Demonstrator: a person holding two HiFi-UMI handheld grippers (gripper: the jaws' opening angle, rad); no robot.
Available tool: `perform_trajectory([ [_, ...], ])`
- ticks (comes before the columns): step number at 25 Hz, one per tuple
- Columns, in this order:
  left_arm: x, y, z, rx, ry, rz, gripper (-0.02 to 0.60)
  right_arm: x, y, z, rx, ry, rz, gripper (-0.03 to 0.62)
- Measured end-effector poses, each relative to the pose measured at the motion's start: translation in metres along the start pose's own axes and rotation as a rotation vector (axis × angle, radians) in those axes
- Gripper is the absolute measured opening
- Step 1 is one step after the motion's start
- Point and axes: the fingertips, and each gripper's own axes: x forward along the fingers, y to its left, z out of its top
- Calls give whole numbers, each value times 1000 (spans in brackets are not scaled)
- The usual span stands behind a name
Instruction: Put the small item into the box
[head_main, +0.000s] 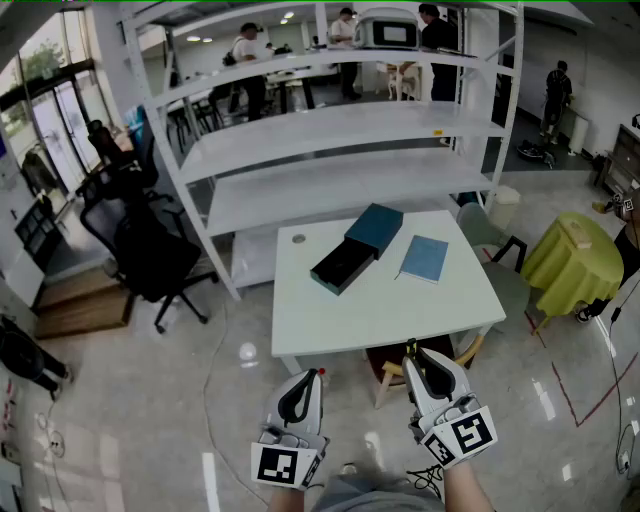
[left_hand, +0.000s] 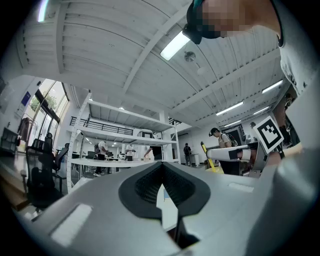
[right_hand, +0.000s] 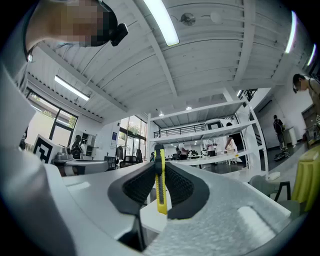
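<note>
Right tool (right_hand: 159, 172) grips yellow knife (right_hand: 160, 192); sides covered by pads (right_hand: 136, 187).

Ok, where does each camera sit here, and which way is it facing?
Head view: on the person's head, looking steeply down at the white table and open box; left gripper and right gripper show at the bottom.
Left gripper view: on the left gripper, looking along its shut, empty jaws, slightly upward, toward the shelving rack.
Right gripper view: on the right gripper, looking along jaws shut on a yellow utility knife, same heading.
Shared: both gripper views show the shelving rack and the ceiling.
</note>
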Motion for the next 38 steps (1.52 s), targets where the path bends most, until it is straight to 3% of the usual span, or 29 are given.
perform_trajectory([
  [13, 11, 11, -3, -4, 0, -8, 16, 17, -1, -4, -6, 9, 1, 63],
  [20, 18, 26, -7, -10, -2, -19, 17, 31, -7, -8, 37, -12, -35, 63],
  [38, 42, 64, -16, -31, -22, -89, 16, 65, -10, -16, 34, -23, -95, 63],
])
